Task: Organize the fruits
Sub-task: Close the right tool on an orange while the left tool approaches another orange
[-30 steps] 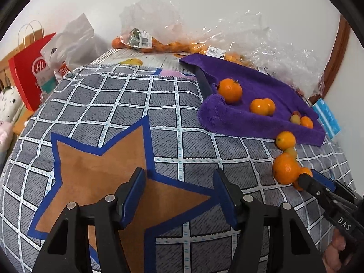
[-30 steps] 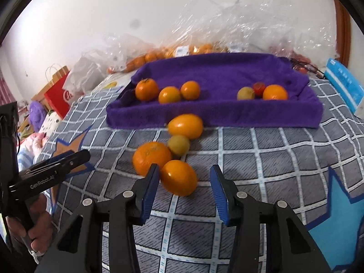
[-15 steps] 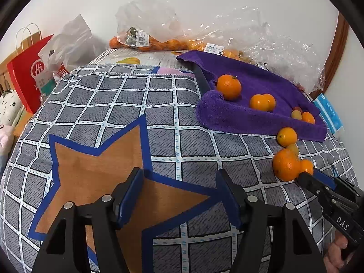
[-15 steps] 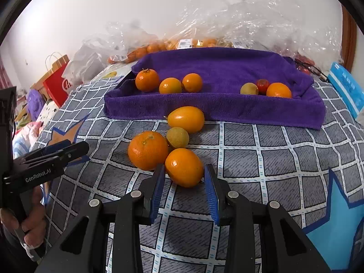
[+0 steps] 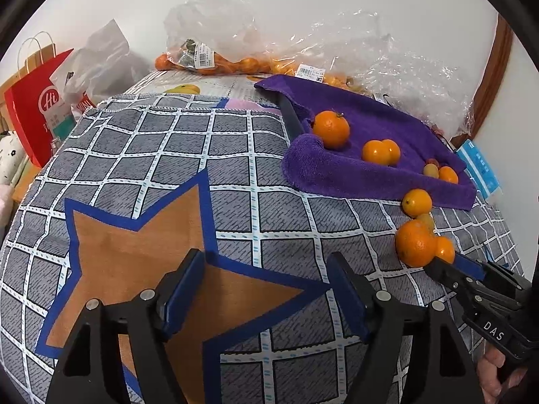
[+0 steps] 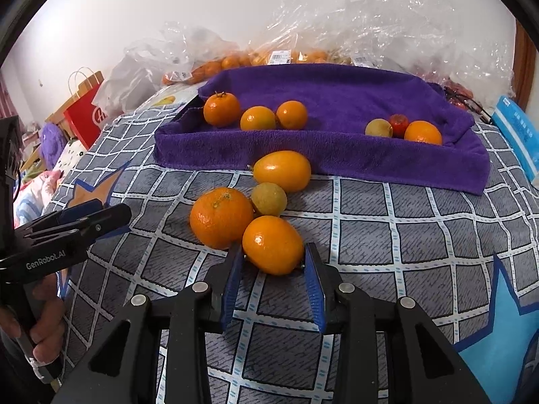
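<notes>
Right wrist view has the right hand-held gripper (image 6: 273,277) clamped on the nearest orange fruit (image 6: 273,245), blue pads pressing both its flanks. A second ago the jaws stood wider with the fruit loose between them, so the grab has just landed. The fruit looks like it sits on the checked cloth (image 6: 387,242), touching a bigger mandarin (image 6: 220,217) just ahead-left of the jaws, with a small greenish one (image 6: 268,199) right past that. Further ahead is the purple towel (image 6: 337,101), already holding two little groups of fruit, so I'd guess that's the drop spot. Left hand-held gripper (image 5: 266,289) hovers over the brown star patch (image 5: 134,256) with nothing between its jaws, and they're opening, wider than a second ago. Probably getting ready for its own pick while the right one lifts, and that lift might nudge the mandarin.
</notes>
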